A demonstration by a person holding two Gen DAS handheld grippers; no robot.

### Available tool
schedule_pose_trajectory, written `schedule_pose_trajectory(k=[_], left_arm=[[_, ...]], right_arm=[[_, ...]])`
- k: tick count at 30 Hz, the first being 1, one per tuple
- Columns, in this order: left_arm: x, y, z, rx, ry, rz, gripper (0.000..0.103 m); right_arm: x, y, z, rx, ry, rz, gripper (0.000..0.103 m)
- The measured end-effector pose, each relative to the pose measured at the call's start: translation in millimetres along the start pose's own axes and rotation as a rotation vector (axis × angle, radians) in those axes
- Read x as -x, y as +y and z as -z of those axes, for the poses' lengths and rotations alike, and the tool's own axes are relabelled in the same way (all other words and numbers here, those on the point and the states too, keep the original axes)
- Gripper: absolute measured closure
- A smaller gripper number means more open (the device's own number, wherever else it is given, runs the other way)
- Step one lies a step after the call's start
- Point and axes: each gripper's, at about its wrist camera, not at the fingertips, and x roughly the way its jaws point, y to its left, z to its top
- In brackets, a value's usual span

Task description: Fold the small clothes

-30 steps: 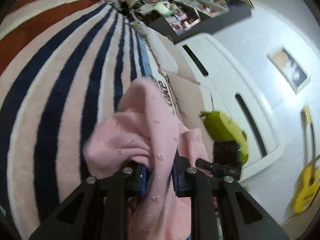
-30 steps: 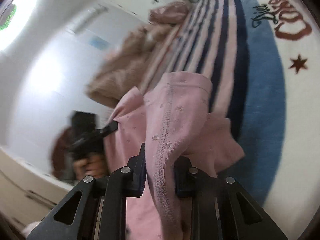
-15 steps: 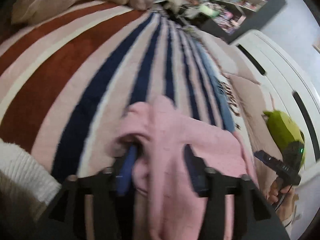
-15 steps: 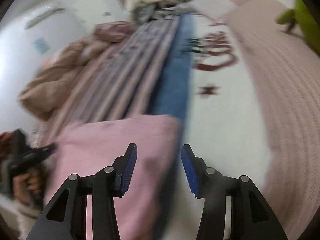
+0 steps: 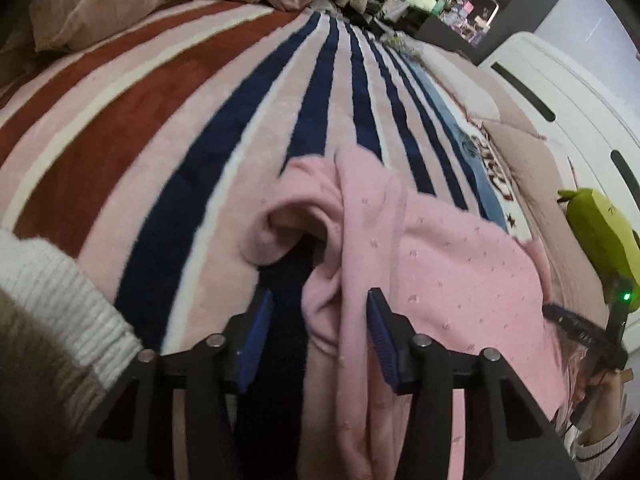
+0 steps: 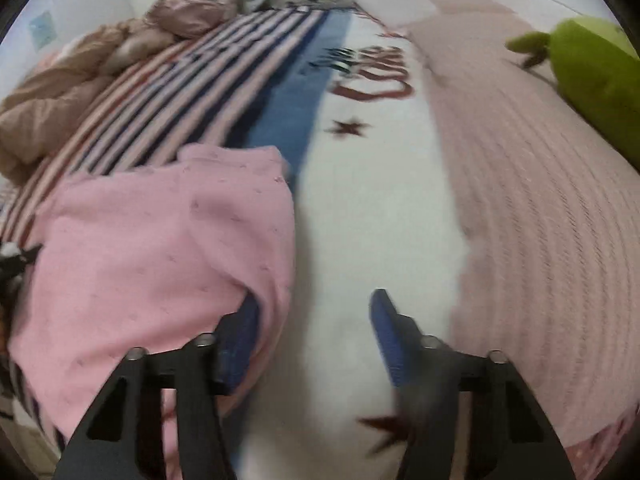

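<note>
A small pink knit garment (image 5: 452, 264) lies on the striped blanket (image 5: 168, 152), folded over on itself with a rumpled edge near me. My left gripper (image 5: 318, 320) is open; a fold of the pink cloth lies loose between its blue pads. In the right wrist view the same pink garment (image 6: 160, 248) lies flat at the left. My right gripper (image 6: 314, 320) is open over the white part of the blanket (image 6: 360, 220); its left finger (image 6: 240, 336) touches the garment's right edge.
A green plush toy (image 6: 592, 76) lies at the far right on a pink bedspread (image 6: 540, 200). Beige pillows and a rumpled duvet (image 5: 100, 0) sit at the far end. A white knit item (image 5: 52, 296) lies near left. The other hand-held gripper (image 5: 588, 332) shows at right.
Both grippers held the pink garment in the air, then lowered it onto the blanket and opened. The garment now rests on the bed, released.
</note>
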Motion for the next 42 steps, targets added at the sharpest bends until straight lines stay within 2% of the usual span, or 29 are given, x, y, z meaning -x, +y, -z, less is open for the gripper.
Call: schedule_pose_trajectory(k=[1, 2, 5, 7, 8, 10, 11, 13, 14, 15, 17, 18, 19, 21, 22, 23, 24, 26, 27, 29, 30, 31, 32, 35, 38, 40, 42], left_arm=[[3, -2, -3, -0.003, -0.022, 0.006, 0.046], [8, -4, -8, -0.006, -0.051, 0.015, 0.038], [15, -13, -23, -0.032, -0.107, 0.024, 0.03], [8, -21, -33, -0.064, -0.095, 0.016, 0.028], [-1, -25, -37, -0.081, -0.063, 0.006, 0.028], [-21, -30, -41, -0.104, -0.005, -0.028, 0.028], [-33, -32, -41, -0.117, 0.03, -0.035, 0.028], [-43, -37, -42, -0.122, 0.041, -0.017, 0.029], [-45, -40, -42, -0.127, 0.037, 0.007, 0.038], [-45, -41, -40, -0.129, 0.04, 0.033, 0.045], [-52, -48, -40, -0.129, 0.067, 0.1, 0.071], [-55, -51, -40, -0.131, 0.084, 0.126, 0.079], [-55, -51, -41, -0.118, 0.1, 0.177, 0.083], [-49, -44, -44, -0.048, 0.108, 0.376, 0.084], [-44, -37, -47, -0.005, 0.087, 0.445, 0.084], [-40, -24, -51, 0.061, 0.066, 0.464, 0.084], [-40, -16, -52, 0.095, 0.066, 0.427, 0.084], [-41, -9, -51, 0.066, 0.082, 0.246, 0.078], [-41, -9, -50, 0.049, 0.087, 0.193, 0.074], [-33, -11, -43, 0.024, 0.075, 0.132, 0.055], [-23, -14, -37, 0.01, 0.057, 0.101, 0.048], [-16, -17, -33, -0.005, 0.039, 0.084, 0.039], [-1, -22, -23, -0.03, 0.011, 0.071, 0.034], [27, -28, 11, -0.052, -0.012, 0.1, 0.032], [40, -36, 44, -0.08, 0.01, 0.113, 0.031], [42, -42, 64, -0.106, 0.026, 0.117, 0.031], [44, -41, 84, -0.125, 0.032, 0.082, 0.031]], right_arm=[[1, -1, 2, -0.004, 0.005, 0.019, 0.066], [2, -2, 2, 0.002, 0.007, 0.032, 0.067], [14, -1, 3, 0.023, -0.025, 0.036, 0.067], [22, -1, -7, 0.011, -0.075, -0.039, 0.065], [22, 2, -14, 0.003, -0.085, -0.066, 0.063], [21, 4, -25, -0.012, -0.096, -0.118, 0.046], [15, 5, -30, -0.018, -0.079, -0.142, 0.043], [-5, 8, -34, -0.032, 0.027, -0.198, 0.04], [-16, 9, -33, -0.044, 0.072, -0.238, 0.04], [-20, 11, -28, -0.052, 0.081, -0.268, 0.04], [-24, 12, -24, -0.054, 0.073, -0.287, 0.04], [-24, 12, -24, -0.056, 0.071, -0.29, 0.04], [-24, 12, -24, -0.061, 0.075, -0.296, 0.04], [-22, 12, -23, -0.056, 0.08, -0.3, 0.04], [-21, 12, -25, -0.049, 0.08, -0.3, 0.04], [-19, 14, -26, -0.038, 0.079, -0.303, 0.04], [-21, 15, -26, -0.026, 0.08, -0.31, 0.04], [-21, 20, -25, -0.008, 0.094, -0.327, 0.04], [-19, 16, -22, -0.001, 0.102, -0.33, 0.04], [-13, 18, -18, 0.016, 0.109, -0.333, 0.04], [-10, 18, -15, 0.022, 0.109, -0.336, 0.04], [-4, 18, -10, 0.028, 0.109, -0.34, 0.038], [4, 18, -3, 0.033, 0.108, -0.346, 0.038], [27, 21, 22, 0.037, 0.104, -0.399, 0.034], [39, 37, 49, 0.06, 0.116, -0.454, 0.03], [37, 50, 61, 0.063, 0.128, -0.447, 0.03], [32, 61, 70, 0.098, 0.127, -0.391, 0.031]])
